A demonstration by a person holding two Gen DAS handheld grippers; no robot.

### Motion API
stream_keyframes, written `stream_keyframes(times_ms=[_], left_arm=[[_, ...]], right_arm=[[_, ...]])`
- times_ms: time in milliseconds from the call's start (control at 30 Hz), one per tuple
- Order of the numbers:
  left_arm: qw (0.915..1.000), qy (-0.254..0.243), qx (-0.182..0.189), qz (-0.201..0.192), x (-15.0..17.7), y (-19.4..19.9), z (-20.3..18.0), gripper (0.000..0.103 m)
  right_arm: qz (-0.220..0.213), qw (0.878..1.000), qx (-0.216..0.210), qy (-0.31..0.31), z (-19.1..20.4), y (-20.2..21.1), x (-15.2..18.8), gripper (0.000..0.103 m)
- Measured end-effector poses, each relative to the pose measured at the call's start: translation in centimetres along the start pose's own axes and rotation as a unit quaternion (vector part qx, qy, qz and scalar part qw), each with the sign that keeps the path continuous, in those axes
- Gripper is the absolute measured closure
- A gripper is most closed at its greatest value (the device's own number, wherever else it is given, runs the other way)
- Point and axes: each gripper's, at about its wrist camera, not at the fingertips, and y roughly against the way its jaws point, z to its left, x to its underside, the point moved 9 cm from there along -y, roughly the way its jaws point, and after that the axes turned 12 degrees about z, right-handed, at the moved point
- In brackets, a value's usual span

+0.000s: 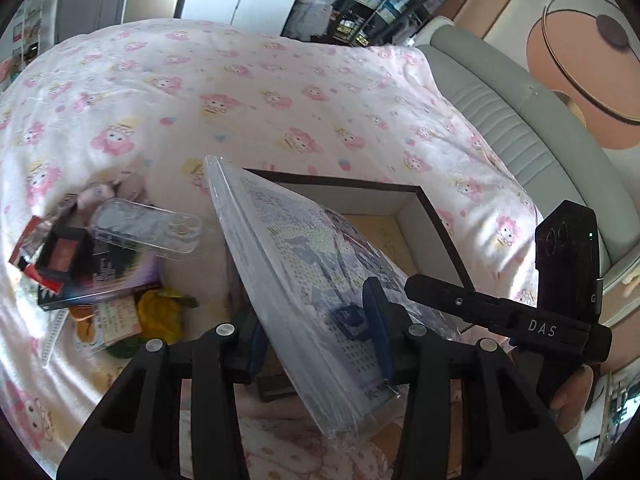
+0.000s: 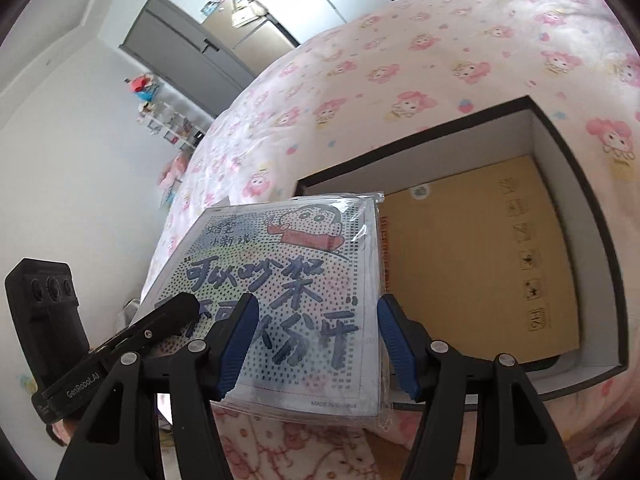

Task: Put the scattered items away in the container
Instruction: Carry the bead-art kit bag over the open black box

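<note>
My left gripper (image 1: 316, 332) is shut on a plastic-wrapped flat pack with a cartoon print (image 1: 304, 276), held tilted over the near left corner of an open dark-rimmed box (image 1: 436, 216). The pack also shows in the right wrist view (image 2: 296, 296), and so does the box (image 2: 580, 216) with its tan floor. My right gripper (image 2: 316, 340) is open, its blue pads either side of the pack, not pressing it. Scattered items lie on the bed at the left: a clear phone case (image 1: 148, 232), a small dark box (image 1: 64, 256), a purple book (image 1: 104, 284), a yellow item (image 1: 160, 316).
The pink cartoon bedspread (image 1: 240, 92) covers the bed. A grey padded headboard (image 1: 520, 120) runs along the right. A pink patterned mat (image 2: 280, 452) lies below the bed's near edge. White walls and a grey door (image 2: 188, 56) stand beyond the bed.
</note>
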Motion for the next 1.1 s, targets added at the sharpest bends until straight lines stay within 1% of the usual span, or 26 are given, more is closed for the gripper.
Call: stream_keyframes(times_ms=[100, 167, 200, 267, 367, 433, 500, 533, 600, 667, 733, 800, 867, 900, 933, 967, 1000, 1100], left_arm=[[0.9992, 0.003, 0.018, 0.036, -0.3, -3.5, -0.9, 0.059], [0.9985, 0.000, 0.018, 0.052, -0.5, -5.1, -1.4, 0.059], [0.9982, -0.002, 0.013, 0.058, -0.5, -5.9, -1.6, 0.059], [0.9971, 0.000, 0.003, 0.076, -0.6, -7.3, -2.1, 0.056], [0.9943, -0.004, -0.031, 0.102, -0.1, -9.2, -2.4, 0.049], [0.9924, 0.000, -0.038, 0.117, 0.6, -9.8, -2.4, 0.046], [0.9903, 0.012, -0.042, 0.132, 1.2, -10.3, -2.0, 0.043], [0.9881, 0.014, -0.060, 0.141, 1.5, -10.4, -1.6, 0.043], [0.9839, 0.006, -0.118, 0.134, 1.7, -9.9, -0.8, 0.044], [0.9824, -0.011, -0.146, 0.116, 1.7, -8.9, -0.6, 0.043], [0.9811, -0.013, -0.163, 0.103, 1.5, -7.9, -0.4, 0.043], [0.9823, -0.012, -0.161, 0.094, 1.2, -7.5, -0.5, 0.044], [0.9847, -0.002, -0.145, 0.096, 1.0, -7.5, -0.5, 0.044], [0.9851, 0.008, -0.145, 0.093, 1.0, -7.5, -0.3, 0.044], [0.9842, 0.016, -0.155, 0.083, 0.8, -7.4, -0.3, 0.044], [0.9824, 0.020, -0.170, 0.074, 0.9, -7.2, -0.1, 0.044], [0.9816, 0.018, -0.177, 0.070, 0.9, -7.3, -0.3, 0.044], [0.9846, 0.019, -0.157, 0.074, 1.0, -8.3, -1.0, 0.045]], right_arm=[[0.009, 0.999, 0.036, -0.019, -3.4, -0.3, -0.1, 0.044], [0.015, 0.998, 0.044, -0.032, -5.1, -0.6, -0.2, 0.044], [0.020, 0.998, 0.044, -0.038, -5.9, -0.9, -0.3, 0.044], [0.032, 0.997, 0.044, -0.047, -7.2, -1.7, -0.5, 0.044], [0.038, 0.997, 0.048, -0.056, -8.5, -2.6, -0.6, 0.044], [0.046, 0.996, 0.055, -0.061, -9.2, -3.1, -0.7, 0.044], [0.051, 0.995, 0.053, -0.062, -9.6, -3.2, -0.6, 0.044], [0.051, 0.996, 0.051, -0.061, -9.7, -3.1, -0.5, 0.044], [0.042, 0.996, 0.048, -0.059, -9.9, -2.7, -0.7, 0.044], [0.048, 0.995, 0.065, -0.056, -10.6, -2.8, -1.0, 0.044], [0.040, 0.995, 0.071, -0.055, -10.7, -2.1, -1.2, 0.044], [0.031, 0.995, 0.075, -0.053, -10.6, -1.5, -1.4, 0.044], [0.040, 0.994, 0.089, -0.045, -10.4, -1.6, -1.6, 0.044], [0.053, 0.993, 0.096, -0.042, -10.3, -2.2, -1.6, 0.042], [0.075, 0.991, 0.098, -0.043, -10.4, -3.0, -1.5, 0.040], [0.098, 0.989, 0.098, -0.047, -10.7, -3.8, -1.1, 0.040], [0.114, 0.987, 0.101, -0.053, -11.0, -4.3, -0.6, 0.040], [0.125, 0.983, 0.117, -0.071, -12.0, -5.0, 0.5, 0.040]])
